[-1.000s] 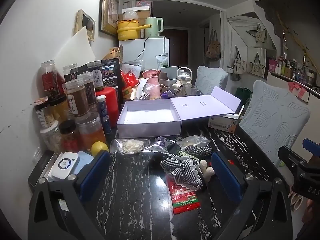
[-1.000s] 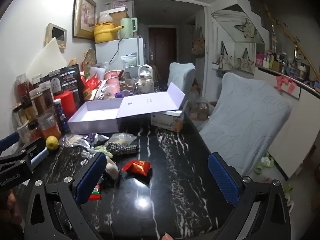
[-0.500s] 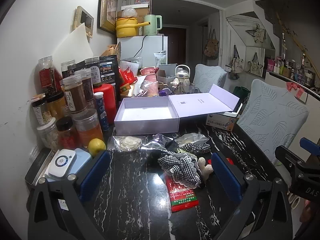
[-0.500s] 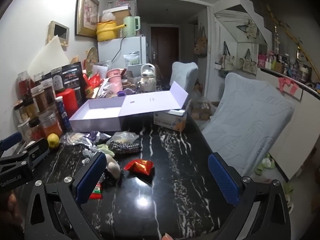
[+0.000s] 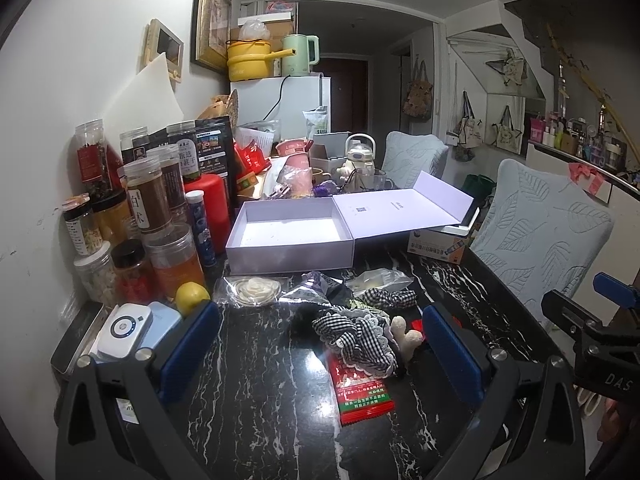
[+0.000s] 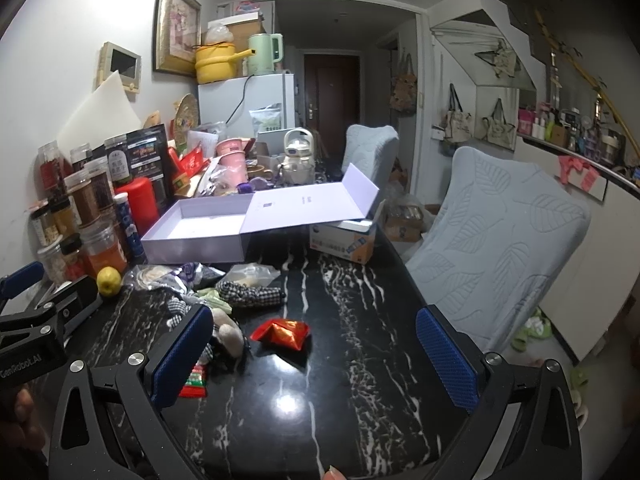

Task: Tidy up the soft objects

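Observation:
A pile of soft things lies mid-table: a black-and-white checked scrunchie (image 5: 356, 338), a second checked cloth piece (image 5: 386, 297) (image 6: 252, 294) and a small beige plush toy (image 5: 404, 334) (image 6: 228, 330). Behind them stands an open lilac box (image 5: 292, 232) (image 6: 196, 226) with its lid folded out to the right. My left gripper (image 5: 316, 344) is open, its blue pads either side of the scrunchie pile, above the table. My right gripper (image 6: 314, 354) is open over the table's right half, holding nothing; a red foil packet (image 6: 282, 332) lies ahead of it.
Jars and bottles (image 5: 136, 232), a lemon (image 5: 192, 296) and a white device (image 5: 125, 328) crowd the left edge. A red snack packet (image 5: 362, 390) lies close to me. Bagged items (image 5: 256, 290) sit before the box. A padded chair (image 6: 496, 240) stands right of the black marble table (image 6: 360, 320).
Both grippers have drawn back and risen slightly, so the table items sit a little lower and farther in view. Nothing on the table has moved; both stay open.

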Action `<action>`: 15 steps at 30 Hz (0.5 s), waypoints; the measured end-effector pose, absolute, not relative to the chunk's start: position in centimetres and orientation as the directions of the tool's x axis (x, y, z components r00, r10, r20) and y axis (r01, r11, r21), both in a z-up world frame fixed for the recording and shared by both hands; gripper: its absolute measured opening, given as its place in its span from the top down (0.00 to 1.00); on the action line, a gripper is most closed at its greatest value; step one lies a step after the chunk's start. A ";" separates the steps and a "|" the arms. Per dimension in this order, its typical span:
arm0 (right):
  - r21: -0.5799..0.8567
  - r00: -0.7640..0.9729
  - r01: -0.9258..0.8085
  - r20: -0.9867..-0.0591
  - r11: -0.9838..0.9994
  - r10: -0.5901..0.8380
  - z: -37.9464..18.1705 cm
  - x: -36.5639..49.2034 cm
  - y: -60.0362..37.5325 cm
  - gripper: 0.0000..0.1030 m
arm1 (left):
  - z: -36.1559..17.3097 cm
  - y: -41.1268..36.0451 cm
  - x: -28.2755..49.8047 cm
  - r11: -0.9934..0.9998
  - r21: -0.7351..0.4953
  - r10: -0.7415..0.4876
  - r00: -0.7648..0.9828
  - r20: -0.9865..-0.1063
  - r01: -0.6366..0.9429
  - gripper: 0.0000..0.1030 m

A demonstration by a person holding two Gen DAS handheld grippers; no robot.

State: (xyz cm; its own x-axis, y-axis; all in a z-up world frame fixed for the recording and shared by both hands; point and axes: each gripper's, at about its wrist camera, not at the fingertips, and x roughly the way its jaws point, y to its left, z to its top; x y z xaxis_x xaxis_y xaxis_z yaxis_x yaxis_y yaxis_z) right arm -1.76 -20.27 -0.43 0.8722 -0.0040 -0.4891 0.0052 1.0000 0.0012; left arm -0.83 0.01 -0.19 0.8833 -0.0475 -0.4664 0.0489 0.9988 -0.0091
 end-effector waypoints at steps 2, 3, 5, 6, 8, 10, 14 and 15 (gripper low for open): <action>0.003 0.873 0.002 -0.489 1.000 0.000 -0.3 -1.8 -20.3 0.00 | -0.1 0.0 -0.8 0.999 -0.011 -0.051 0.883 -0.467 0.052 0.00; 0.002 0.873 0.003 -0.489 1.000 -0.001 -0.3 -1.8 -20.2 0.00 | -0.1 0.0 -0.8 0.999 -0.011 -0.051 0.883 -0.467 0.052 0.00; 0.003 0.873 0.002 -0.488 1.000 -0.001 -0.3 -1.8 -20.3 0.00 | -0.1 0.0 -0.9 0.999 -0.009 -0.050 0.883 -0.466 0.052 0.00; 0.002 0.873 0.002 -0.488 1.000 0.000 -0.3 -1.8 -20.2 0.00 | 0.0 0.1 -0.8 0.999 -0.011 -0.052 0.883 -0.467 0.053 0.00; 0.002 0.873 0.003 -0.488 1.000 -0.001 -0.3 -1.8 -20.3 0.00 | 0.0 0.1 -0.8 0.998 -0.010 -0.054 0.883 -0.467 0.055 0.00; 0.003 0.872 0.002 -0.489 1.000 0.000 -0.4 -1.8 -20.3 0.00 | 0.0 0.1 -0.8 0.998 -0.010 -0.053 0.883 -0.467 0.054 0.00; 0.001 0.872 0.000 -0.489 1.000 0.001 -0.4 -1.9 -20.2 0.00 | 0.0 -0.1 -0.9 0.998 -0.007 -0.052 0.882 -0.468 0.055 0.00; -0.001 0.872 -0.001 -0.490 1.000 0.000 -0.3 -1.9 -20.1 0.00 | 0.0 -0.1 -0.8 0.998 -0.005 -0.053 0.882 -0.468 0.057 0.00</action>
State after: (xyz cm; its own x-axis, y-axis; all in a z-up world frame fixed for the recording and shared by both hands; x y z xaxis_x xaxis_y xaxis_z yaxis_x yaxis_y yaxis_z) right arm -1.89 -20.12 -0.31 0.8720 0.0005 -0.4896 -0.0012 1.0000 -0.0011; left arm -0.84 -0.10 0.01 0.8820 -0.0528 -0.4683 0.0574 0.9983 -0.0046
